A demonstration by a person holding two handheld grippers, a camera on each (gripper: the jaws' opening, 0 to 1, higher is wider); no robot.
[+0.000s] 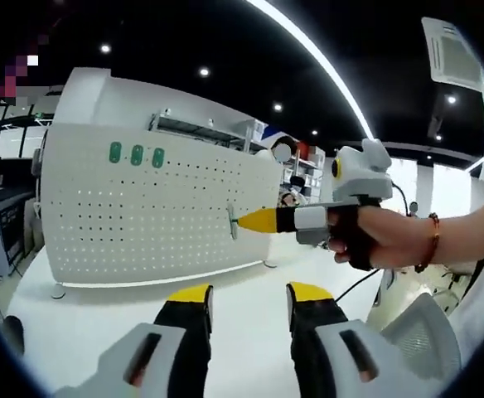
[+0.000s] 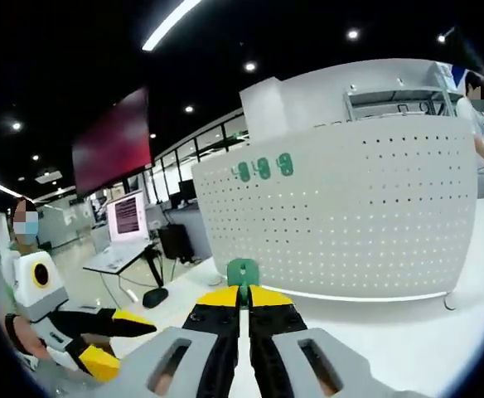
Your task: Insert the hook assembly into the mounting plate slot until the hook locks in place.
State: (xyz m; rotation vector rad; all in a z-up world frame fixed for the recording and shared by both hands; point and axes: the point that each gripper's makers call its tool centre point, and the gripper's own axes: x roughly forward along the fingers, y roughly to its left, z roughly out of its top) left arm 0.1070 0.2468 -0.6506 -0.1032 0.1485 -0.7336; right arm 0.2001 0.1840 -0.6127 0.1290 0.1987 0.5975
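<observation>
Hook assembly, a small green piece, sits pinched between the yellow tips of the right gripper in the right gripper view, its jaws pressed together on it with the green top sticking out above the tips. In the left gripper view the same right gripper comes in from the right, held by a person's hand with a beaded bracelet on the wrist; its yellow tip is at the face of the mounting plate, a white perforated panel standing upright on a white table. A small pale piece shows at the tip against the panel, but whether it is already in a slot cannot be told.

Three green hooks sit in a row near the upper left of the panel in the left gripper view; in the right gripper view they appear as three green pieces high on the panel.

Left gripper rises from the bottom of its own view with its jaws spread apart and nothing between them, well short of the panel. In the right gripper view it shows at lower left, also spread.

A dark red screen hangs in the background and a monitor stands on a desk; any writing on them is too blurred to read. No readable labels or brands show on the panel or grippers.
</observation>
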